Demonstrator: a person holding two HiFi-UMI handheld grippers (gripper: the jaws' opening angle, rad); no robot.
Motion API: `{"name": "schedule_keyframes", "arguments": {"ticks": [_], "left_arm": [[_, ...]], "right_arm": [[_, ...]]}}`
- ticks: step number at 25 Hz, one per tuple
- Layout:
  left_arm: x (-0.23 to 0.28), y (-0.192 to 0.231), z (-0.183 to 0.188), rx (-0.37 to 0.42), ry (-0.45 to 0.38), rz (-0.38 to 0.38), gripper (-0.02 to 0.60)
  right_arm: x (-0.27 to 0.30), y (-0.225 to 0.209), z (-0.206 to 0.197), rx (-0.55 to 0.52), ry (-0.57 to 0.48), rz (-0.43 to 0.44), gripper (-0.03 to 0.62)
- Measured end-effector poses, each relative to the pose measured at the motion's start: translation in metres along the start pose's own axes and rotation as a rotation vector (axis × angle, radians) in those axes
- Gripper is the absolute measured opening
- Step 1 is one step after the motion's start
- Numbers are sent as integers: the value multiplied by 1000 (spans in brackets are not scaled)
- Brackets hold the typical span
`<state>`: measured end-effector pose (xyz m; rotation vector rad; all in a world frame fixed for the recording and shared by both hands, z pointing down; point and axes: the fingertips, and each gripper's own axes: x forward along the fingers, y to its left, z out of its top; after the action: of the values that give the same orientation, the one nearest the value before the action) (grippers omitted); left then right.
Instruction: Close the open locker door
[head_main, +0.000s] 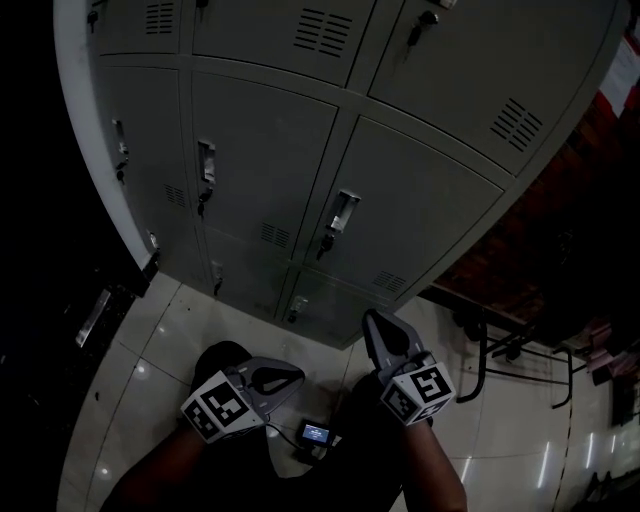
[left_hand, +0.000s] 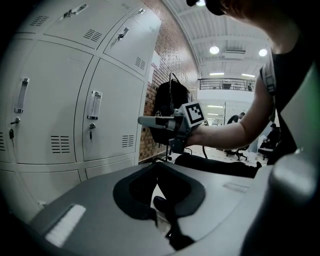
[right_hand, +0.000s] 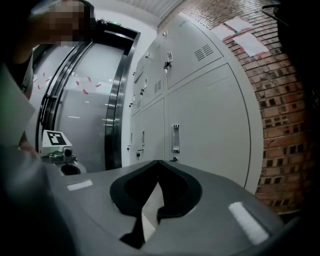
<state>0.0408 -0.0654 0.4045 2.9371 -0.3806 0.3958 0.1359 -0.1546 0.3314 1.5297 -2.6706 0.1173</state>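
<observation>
Right gripper (right_hand: 157, 162) closed, empty, left gripper (left_hand: 157, 164) closed, empty, clear of lockers (head_main: 260, 170)

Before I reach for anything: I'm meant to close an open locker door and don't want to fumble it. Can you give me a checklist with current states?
1. Left gripper free: ok, jaws together, nothing held.
2. Right gripper free: ok, jaws together, nothing held.
3. Open door found: not ok, every locker door in view looks shut.
4. Grippers apart from those doors: ok, both held low.
5. Footing: cannot tell, a small device shows below the grippers in the head view.
</observation>
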Motion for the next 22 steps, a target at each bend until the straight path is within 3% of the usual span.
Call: {"name": "schedule_keyframes", "arguments": {"ticks": [12,16,22], "left_arm": [[3,-2,0,-16,11,-5,12],[8,-3,0,-9,23,-5,12],[16,-4,4,6,35,-10,12]], "right_arm": [[-98,30,-52,25,104,30,3],[-115,31,-57,56,115,24,3],[-119,47,-54,23,86,85,2]]}}
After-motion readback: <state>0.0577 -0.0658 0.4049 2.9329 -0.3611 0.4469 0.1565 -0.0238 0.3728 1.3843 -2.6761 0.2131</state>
